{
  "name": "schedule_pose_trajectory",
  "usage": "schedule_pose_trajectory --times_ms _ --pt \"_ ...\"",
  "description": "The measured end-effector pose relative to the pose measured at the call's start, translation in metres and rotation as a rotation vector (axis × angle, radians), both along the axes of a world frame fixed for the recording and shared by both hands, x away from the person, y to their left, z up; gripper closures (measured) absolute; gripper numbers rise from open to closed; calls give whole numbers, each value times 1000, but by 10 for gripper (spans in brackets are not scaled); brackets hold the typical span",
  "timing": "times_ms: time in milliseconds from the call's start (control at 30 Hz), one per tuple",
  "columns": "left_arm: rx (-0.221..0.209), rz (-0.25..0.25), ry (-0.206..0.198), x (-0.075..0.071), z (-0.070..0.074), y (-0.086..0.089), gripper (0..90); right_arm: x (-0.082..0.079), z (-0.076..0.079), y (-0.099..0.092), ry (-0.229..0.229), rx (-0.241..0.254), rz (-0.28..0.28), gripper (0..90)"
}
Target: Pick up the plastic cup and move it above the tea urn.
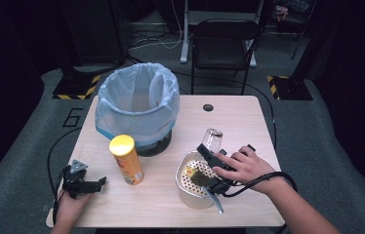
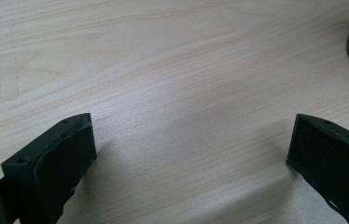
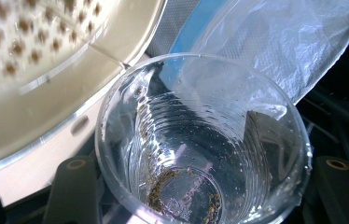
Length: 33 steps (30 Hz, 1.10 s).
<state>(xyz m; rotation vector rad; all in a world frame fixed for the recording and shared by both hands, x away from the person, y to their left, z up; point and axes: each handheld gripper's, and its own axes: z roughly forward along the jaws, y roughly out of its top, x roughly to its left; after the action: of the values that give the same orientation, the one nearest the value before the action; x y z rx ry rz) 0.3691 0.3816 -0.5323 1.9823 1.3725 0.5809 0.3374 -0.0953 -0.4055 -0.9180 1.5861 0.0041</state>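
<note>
- Clear ribbed plastic cup (image 3: 200,140): colourless, brown specks at its bottom.
- Cream perforated strainer bowl (image 1: 192,183): regular dot pattern of holes, dark green-brown residue inside.
- Yellow cylindrical crisp can (image 1: 127,159): yellow lid, orange body.
- Pale blue translucent bin bag (image 1: 136,105): brighter blue band at its hem.
- Light wood-grain table (image 1: 239,126): pale beige.
- Floor plates (image 1: 75,90): yellow-black hazard stripes.

A large numeral "6" (image 1: 72,117) was seen marked on the grey floor (image 1: 19,161) (left of the table (image 1: 239,122)); no other text could be read.
</note>
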Motion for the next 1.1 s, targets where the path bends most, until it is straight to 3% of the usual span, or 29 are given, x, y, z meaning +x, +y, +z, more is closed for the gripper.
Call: schedule_pose_trajectory --times_ms 133,233,433,633,667,700,733,767,800,833,900,933,967,1000,1033,1067,1100 --pt "-1 0 -1 0 0 0 7 -1 5 2 16 38 16 358" --pt "1 0 -2 0 0 0 7 -1 11 4 94 56 30 357" --pt "0 0 0 0 0 0 7 3 16 3 169 96 27 354" --pt "0 0 -1 0 0 0 7 5 17 2 187 116 38 354" --pt "-1 0 -1 0 0 0 7 6 15 0 218 167 14 353" --pt "2 -1 -4 0 0 0 7 6 16 1 223 159 16 354" --pt "-1 0 0 0 0 0 7 6 16 0 232 177 12 353" --pt "1 -1 -2 0 0 0 7 7 19 -1 268 214 -1 353" --pt "1 -1 -2 0 0 0 7 7 19 -1 268 214 -1 353" --pt "0 0 -1 0 0 0 6 9 21 -2 315 250 -10 353" --pt "-1 0 -1 0 0 0 7 10 23 -3 331 263 -8 352" --pt "0 0 0 0 0 0 7 14 29 -5 402 329 -18 352" --pt "-1 0 -1 0 0 0 7 15 32 -6 429 360 -21 352" --pt "0 0 0 0 0 0 7 15 32 -6 429 360 -21 352" --pt "0 0 -1 0 0 0 7 18 41 -9 486 415 -31 352" --pt "0 0 -1 0 0 0 7 18 41 -9 486 415 -31 352" --pt "0 0 -1 0 0 0 7 21 49 -11 560 473 -37 353"
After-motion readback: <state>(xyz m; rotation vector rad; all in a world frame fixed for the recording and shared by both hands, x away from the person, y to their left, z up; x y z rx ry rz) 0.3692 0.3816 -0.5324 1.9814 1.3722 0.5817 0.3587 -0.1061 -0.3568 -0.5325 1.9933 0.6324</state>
